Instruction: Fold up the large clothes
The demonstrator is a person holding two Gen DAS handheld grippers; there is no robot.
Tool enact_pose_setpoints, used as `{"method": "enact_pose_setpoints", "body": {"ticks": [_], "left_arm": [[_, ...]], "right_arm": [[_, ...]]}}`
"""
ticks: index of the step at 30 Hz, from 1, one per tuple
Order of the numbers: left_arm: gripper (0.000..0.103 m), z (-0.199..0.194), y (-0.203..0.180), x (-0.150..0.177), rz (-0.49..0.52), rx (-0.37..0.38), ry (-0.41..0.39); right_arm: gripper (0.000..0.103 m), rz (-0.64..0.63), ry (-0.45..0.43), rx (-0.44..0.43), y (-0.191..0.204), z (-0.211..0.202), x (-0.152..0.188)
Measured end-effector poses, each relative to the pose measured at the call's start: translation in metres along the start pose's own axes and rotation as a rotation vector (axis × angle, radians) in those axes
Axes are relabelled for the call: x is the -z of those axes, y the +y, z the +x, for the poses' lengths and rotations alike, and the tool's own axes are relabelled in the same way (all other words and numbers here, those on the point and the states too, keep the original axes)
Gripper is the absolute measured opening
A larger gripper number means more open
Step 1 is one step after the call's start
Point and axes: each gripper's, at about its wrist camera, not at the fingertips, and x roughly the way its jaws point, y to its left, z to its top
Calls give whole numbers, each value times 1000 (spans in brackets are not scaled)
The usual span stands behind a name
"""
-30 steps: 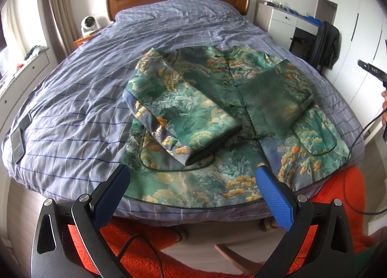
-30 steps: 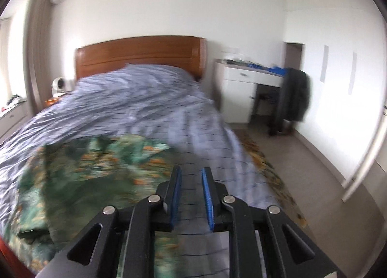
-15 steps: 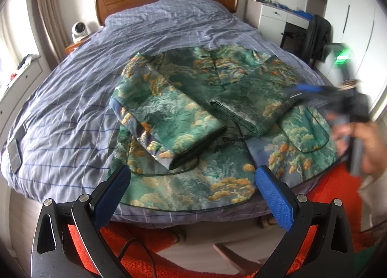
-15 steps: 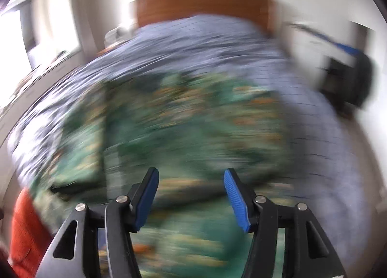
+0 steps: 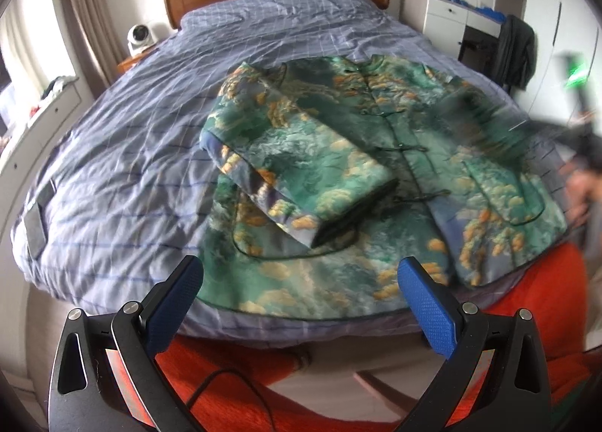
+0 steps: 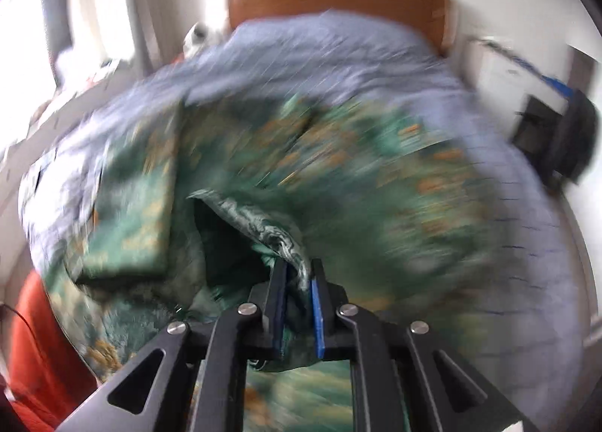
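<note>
One jacket (image 5: 376, 168), green brocade with orange cloud print, lies flat on the bed (image 5: 113, 153), checked blue cover. One sleeve (image 5: 301, 176) is folded across at 9 o'clock. My right claw (image 6: 298, 281) is clamped on a bunched sleeve cuff (image 6: 263, 228); view blurred. My left claw (image 5: 301, 281) is wide, nothing in it.

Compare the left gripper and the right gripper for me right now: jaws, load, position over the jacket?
The left gripper stands wide open with nothing between its blue pads; the right gripper is shut on a fold of the green patterned jacket. The left gripper hangs off the foot of the bed, short of the jacket's hem; the right gripper is over the jacket's right side, fabric bunched in its pads. Both have black frames and blue pads and point down toward the jacket.
</note>
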Motion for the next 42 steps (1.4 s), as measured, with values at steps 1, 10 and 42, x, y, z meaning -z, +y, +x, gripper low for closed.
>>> {"method": "enact_pose_setpoints", "body": {"ticks": [1,10,42], "left_arm": [[103,2,1,-2,13,-8,-4],[103,35,-8,-32,205,50,-11],[9,113,25,-46,260,474,86]], "right_arm": [[12,45,-39,47,-26,-23,-5],[59,257,-93,590,-223,-95,7],[67,59,-127,104,19,-58,42]]}}
